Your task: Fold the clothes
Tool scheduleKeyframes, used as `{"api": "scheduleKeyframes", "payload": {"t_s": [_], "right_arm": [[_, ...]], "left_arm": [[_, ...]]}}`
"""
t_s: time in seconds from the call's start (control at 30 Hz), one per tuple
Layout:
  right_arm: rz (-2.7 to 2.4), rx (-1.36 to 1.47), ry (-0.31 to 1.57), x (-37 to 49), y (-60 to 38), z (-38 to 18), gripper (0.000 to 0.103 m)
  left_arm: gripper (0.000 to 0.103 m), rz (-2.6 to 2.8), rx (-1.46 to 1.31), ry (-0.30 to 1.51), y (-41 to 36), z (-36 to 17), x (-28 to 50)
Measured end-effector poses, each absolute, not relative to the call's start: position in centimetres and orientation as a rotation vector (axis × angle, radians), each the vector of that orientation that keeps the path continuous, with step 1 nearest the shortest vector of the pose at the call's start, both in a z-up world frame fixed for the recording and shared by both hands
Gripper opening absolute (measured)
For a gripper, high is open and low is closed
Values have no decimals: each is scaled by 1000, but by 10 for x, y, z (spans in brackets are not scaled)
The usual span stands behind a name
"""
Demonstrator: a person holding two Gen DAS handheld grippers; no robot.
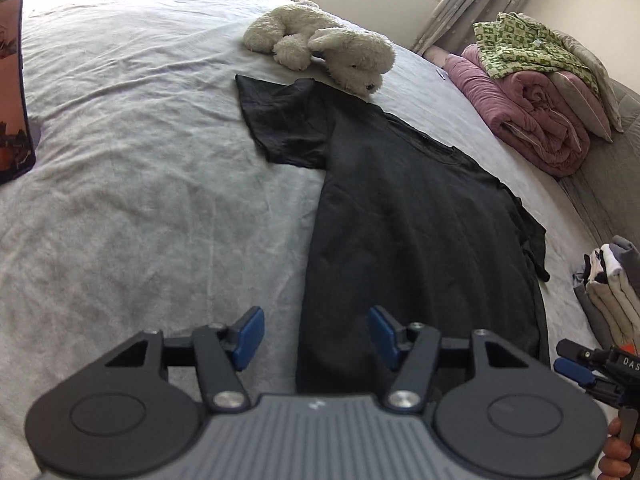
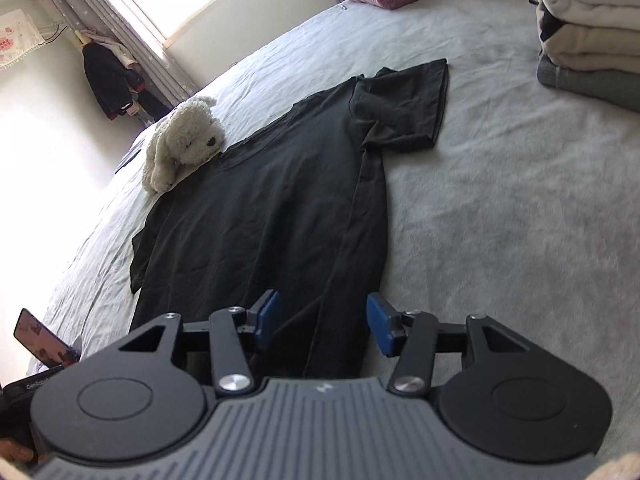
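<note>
1. The left gripper [image 1: 316, 336] has its jaws spread, holding nothing; the black T-shirt [image 1: 400, 216] lies flat on the grey bed sheet [image 1: 140, 200], its hem edge between the blue pads.
2. The right gripper [image 2: 322, 322] also stands wide apart, empty, over the shirt's other hem corner.
3. Beyond both jaws, a white plush dog [image 1: 328, 46] rests touching the collar.
4. A stack of folded clothes [image 2: 592, 40] sits far right of the right jaws.

Grey-sheeted bed [image 1: 120, 160]; curtained window [image 2: 160, 4] bright with daylight; pale walls.

Black hand-held gripper [image 1: 316, 336], blue pads [image 1: 250, 336], silver screws
</note>
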State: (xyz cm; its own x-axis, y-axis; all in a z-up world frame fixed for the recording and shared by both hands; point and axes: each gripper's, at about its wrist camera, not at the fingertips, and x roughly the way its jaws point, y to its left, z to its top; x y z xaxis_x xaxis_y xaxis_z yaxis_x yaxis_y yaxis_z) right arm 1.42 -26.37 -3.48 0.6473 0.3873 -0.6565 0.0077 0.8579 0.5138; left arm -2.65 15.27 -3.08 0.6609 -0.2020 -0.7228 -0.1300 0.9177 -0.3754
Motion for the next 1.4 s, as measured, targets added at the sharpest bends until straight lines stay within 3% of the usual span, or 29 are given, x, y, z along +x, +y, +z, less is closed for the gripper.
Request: {"api": "scheduleKeyframes", "payload": {"t_s": [0.03, 0.23, 0.27, 0.3, 0.33, 0.37, 0.43, 0.57, 1.03, 1.33, 1.4], "right_arm": [[242, 520, 874, 10, -262, -40, 53], [322, 594, 978, -3, -254, -56, 52], [332, 595, 986, -4, -253, -57, 44], [343, 597, 993, -6, -252, -58, 37], [353, 598, 1001, -7, -250, -59, 32], [364, 600, 1008, -9, -249, -60, 24], [359, 564, 1002, -9, -244, -59, 13], [365, 539, 937, -8, -240, -43, 9], [237, 465, 797, 18, -255, -19, 9], [262, 443, 833, 22, -251, -23, 12], [265, 445, 839, 22, -252, -24, 16]], "left_arm": [[53, -47, -438, 872, 153, -35, -27], [50, -119, -514, 879, 158, -47, -34], [48, -129, -525, 877, 159, -49, -36], [38, -137, -532, 883, 159, -50, -36], [16, -142, -536, 889, 158, -50, -36], [4, -146, -539, 892, 157, -51, -36], [4, -154, -555, 877, 157, -50, -35], [4, -191, -598, 829, 154, -43, -30], [4, -398, -575, 709, 100, -18, 8], [7, -387, -478, 820, 60, -47, 38], [9, -391, -475, 837, 57, -47, 38]]}}
